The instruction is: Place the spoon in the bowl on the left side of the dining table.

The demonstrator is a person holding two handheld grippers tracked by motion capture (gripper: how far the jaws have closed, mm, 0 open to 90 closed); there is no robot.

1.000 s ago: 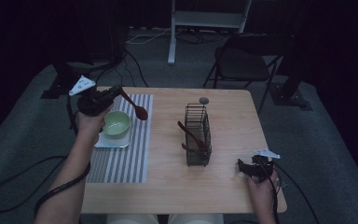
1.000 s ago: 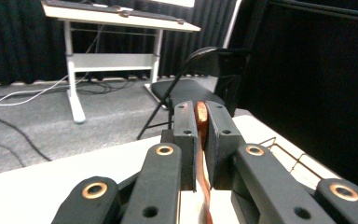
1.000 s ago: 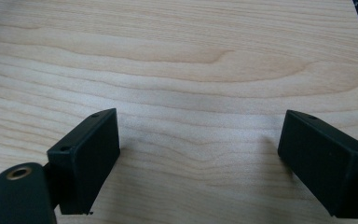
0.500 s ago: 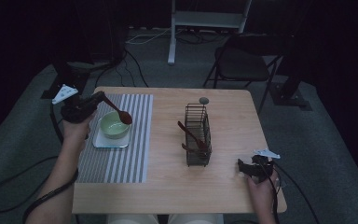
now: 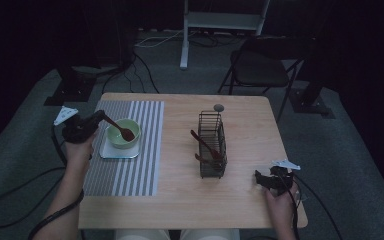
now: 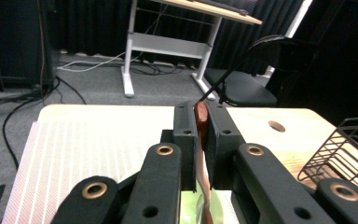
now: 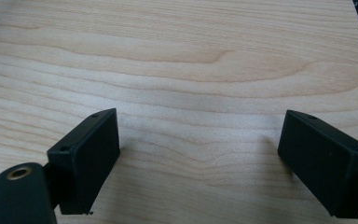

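Left gripper (image 5: pixel 96 119) clamped tight on the handle of a dark red wooden spoon (image 5: pixel 121 130), jaws pinching it edge-on in the left gripper view (image 6: pixel 201 122); spoon head lying inside the green bowl (image 5: pixel 123 133). Right gripper (image 5: pixel 263 178) idle at 4 o'clock on the table (image 5: pixel 180 200), jaws spread wide over bare wood (image 7: pixel 198 154), holding nothing

Step in hand, by the look of it: setting the spoon down into the bowl. To do it well: lower until the head rests on the bowl's bottom and the handle leans on the rim toward 9 o'clock, then ease the jaws apart and draw back along the handle's line, away from the bowl. Worth avoiding: any sideways drag, likely to shift the bowl on its tray

Containers: green bowl seated on a pale square tray (image 5: pixel 111 152), tray on the striped mat (image 5: pixel 140 165) at 9 o'clock. Black wire caddy (image 5: pixel 211 145) near table centre, upright, with more dark wooden utensils (image 5: pixel 205 144) leaning inside toward 10 o'clock; exact count hard to tell
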